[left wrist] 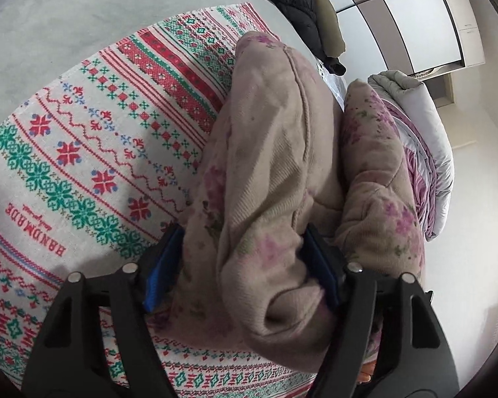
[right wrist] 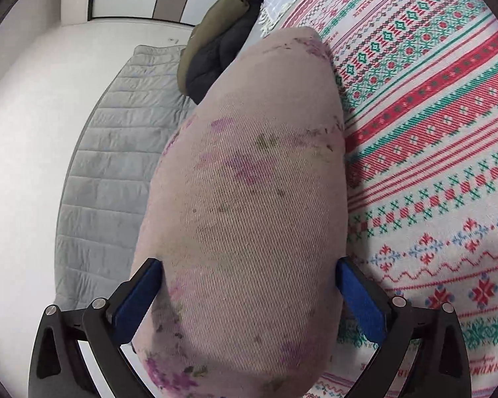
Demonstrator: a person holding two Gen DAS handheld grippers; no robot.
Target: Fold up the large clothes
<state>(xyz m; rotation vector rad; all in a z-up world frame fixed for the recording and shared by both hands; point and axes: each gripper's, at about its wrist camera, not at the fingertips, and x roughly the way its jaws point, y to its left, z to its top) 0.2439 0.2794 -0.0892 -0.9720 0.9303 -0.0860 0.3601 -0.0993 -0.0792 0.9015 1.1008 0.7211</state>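
Note:
A thick beige padded garment with purple flower print lies bunched over a patterned red, green and white cloth. My left gripper is shut on a thick fold of it, the blue pads pressing both sides. In the right wrist view the same flowered garment fills the middle, and my right gripper is shut on a bulky fold of it, its blue pads set wide apart on either side. The garment hangs over the patterned cloth.
A dark puffy jacket with olive lining lies at the far end; it also shows in the right wrist view. A grey quilted garment lies on the pale floor. A folded grey and purple quilted piece lies to the right.

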